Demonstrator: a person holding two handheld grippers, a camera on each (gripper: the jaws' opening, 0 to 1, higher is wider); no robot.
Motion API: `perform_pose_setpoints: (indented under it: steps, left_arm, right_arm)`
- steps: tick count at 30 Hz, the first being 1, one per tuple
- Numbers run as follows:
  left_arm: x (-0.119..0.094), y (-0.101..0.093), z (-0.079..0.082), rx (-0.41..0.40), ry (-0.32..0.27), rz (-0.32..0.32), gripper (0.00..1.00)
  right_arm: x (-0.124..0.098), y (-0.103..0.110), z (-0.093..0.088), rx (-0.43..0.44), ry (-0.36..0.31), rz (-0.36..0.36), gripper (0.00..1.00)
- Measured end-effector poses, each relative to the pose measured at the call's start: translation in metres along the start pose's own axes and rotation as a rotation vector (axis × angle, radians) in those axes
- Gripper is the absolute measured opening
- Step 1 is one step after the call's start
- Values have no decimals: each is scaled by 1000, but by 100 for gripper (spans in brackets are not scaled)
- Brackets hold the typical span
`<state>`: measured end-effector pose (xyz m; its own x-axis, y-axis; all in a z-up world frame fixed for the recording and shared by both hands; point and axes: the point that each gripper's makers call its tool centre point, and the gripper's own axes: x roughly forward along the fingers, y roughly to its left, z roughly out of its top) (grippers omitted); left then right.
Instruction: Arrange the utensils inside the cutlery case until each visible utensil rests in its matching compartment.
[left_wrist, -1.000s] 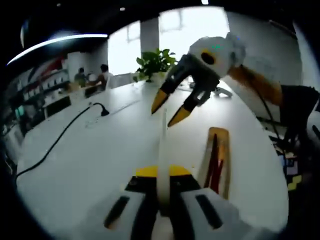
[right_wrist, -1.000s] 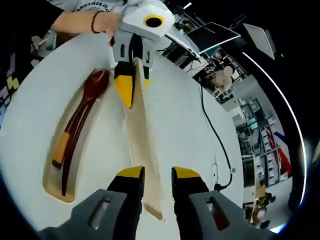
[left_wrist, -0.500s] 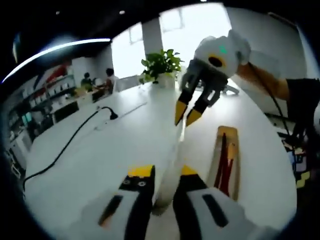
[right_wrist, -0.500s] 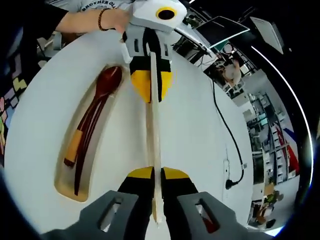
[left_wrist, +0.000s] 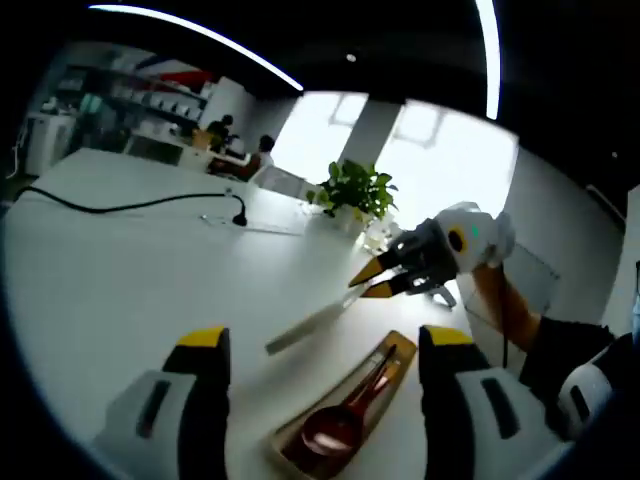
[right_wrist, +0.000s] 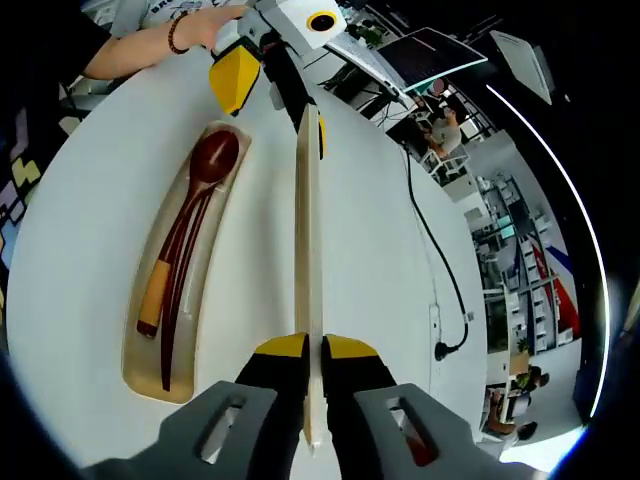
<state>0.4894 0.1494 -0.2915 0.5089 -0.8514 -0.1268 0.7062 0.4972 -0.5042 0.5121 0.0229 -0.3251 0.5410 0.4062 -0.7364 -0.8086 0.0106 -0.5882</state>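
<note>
right gripper (right_wrist: 308, 352) clamped on the pale lid (right_wrist: 307, 250), held above the table (right_wrist: 380, 250) beside the cutlery case (right_wrist: 135, 372) holding spoon (right_wrist: 205, 165) and chopsticks. left gripper (left_wrist: 320, 345) jaws apart, released. next, likely: lower the lid onto the case.

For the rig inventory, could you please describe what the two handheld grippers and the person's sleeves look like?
Each gripper, left and right, has a white body, dark jaws and yellow tips; own-view jaws look grey and slotted. The right one has a green light. The person wears a black sleeve and a beaded bracelet.
</note>
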Motion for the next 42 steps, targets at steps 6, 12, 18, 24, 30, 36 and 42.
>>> perform_pose_setpoints:
  steps: [6,12,18,24,30,36,42]
  left_arm:
    - [-10,-11,-2,-55,-38,30,100]
    - [-18,-12,-1,-103,-118,68,98]
    - [-23,-6,-3,-164,-122,61,71]
    - [-27,-1,-19,-181,-56,96,58]
    - [-35,12,-23,-212,-47,149,54]
    - [-35,4,-28,-307,-45,85,46]
    - [-34,-9,-20,-431,-93,-42,41]
  right_arm:
    - [-10,2,4,-29,33,-81,2]
    - [-22,8,7,-40,76,-194,3]
    - [-36,20,20,-92,88,-309,3]
    - [-43,27,28,-161,108,-398,3]
    - [-47,32,28,-203,136,-447,3]
    - [-55,28,27,-240,142,-540,3]
    - [-71,18,31,-308,157,-673,3]
